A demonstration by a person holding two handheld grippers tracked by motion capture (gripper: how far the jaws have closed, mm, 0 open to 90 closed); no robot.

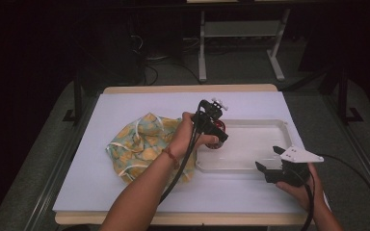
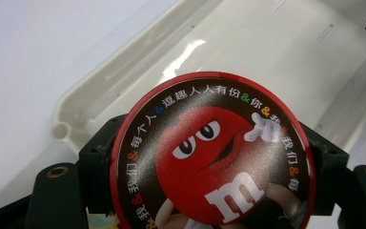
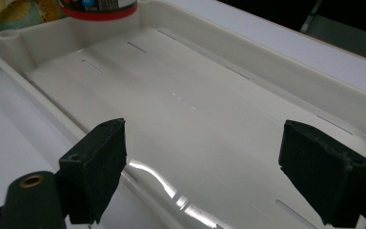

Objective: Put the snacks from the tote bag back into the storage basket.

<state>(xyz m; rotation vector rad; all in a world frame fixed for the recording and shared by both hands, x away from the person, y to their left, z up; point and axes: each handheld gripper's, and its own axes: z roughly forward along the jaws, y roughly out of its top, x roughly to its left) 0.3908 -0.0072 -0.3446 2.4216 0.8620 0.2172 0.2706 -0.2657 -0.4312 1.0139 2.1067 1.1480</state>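
So the bag [image 1: 142,144] lies slack on the left, the left gripper [image 1: 215,132] clamps the red tin [image 2: 212,152] over the tray's [image 1: 265,163] left end, apparently not yet released, while the right gripper [image 1: 270,161] waits open.

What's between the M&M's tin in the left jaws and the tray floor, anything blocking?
Nothing visible. The left gripper holds the red tin over the left end of the white tray, whose floor looks bare. The right gripper hangs open at the tray's near right edge, away from the tin.
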